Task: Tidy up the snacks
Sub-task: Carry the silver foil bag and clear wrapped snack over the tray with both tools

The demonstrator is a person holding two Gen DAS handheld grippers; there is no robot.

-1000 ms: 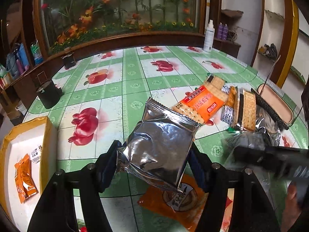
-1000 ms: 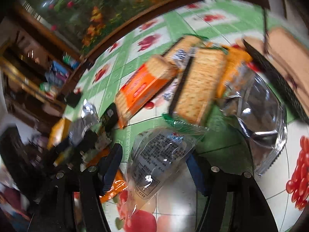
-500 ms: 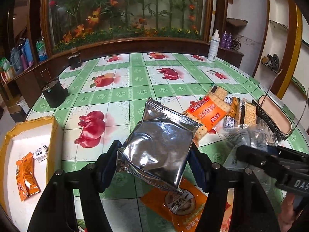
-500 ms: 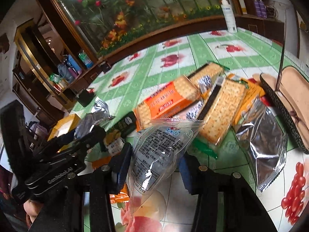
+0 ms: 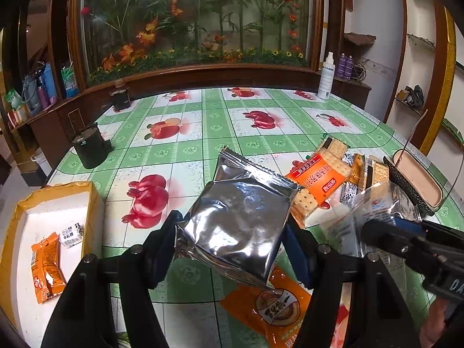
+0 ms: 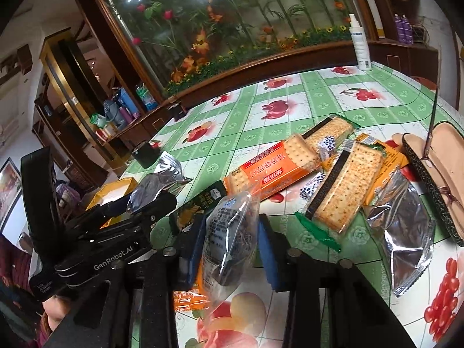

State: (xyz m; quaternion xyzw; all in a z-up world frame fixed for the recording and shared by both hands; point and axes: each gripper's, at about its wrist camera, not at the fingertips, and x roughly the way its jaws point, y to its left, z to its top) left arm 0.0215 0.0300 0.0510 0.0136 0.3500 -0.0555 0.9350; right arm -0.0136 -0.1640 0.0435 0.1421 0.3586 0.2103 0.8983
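snacks: crinkled silver foil pouch clamped between the blue pads of the left hand-held gripper, held up off the green-and-white fruit-print surface. clear plastic packet with printed label and dark contents pinched in the right hand-held gripper, also off the surface, narrow edge toward the camera.

ahead and right of the left hand-held gripper: orange-wrapped cracker pack on top of a loose pile of other cracker packs. under its right finger, flat on the surface: orange sachet with a round logo. to its left, beside the surface: yellow-rimmed cardboard box with white inside, holding a small orange packet and a small white wrapped sweet.

ahead of the right hand-held gripper: same orange pack, clear-wrapped square crackers with a dark strip just beside it, second silver foil pouch further right, open patterned glasses case past that at the edge. left hand-held gripper sits to its left, apart from it.
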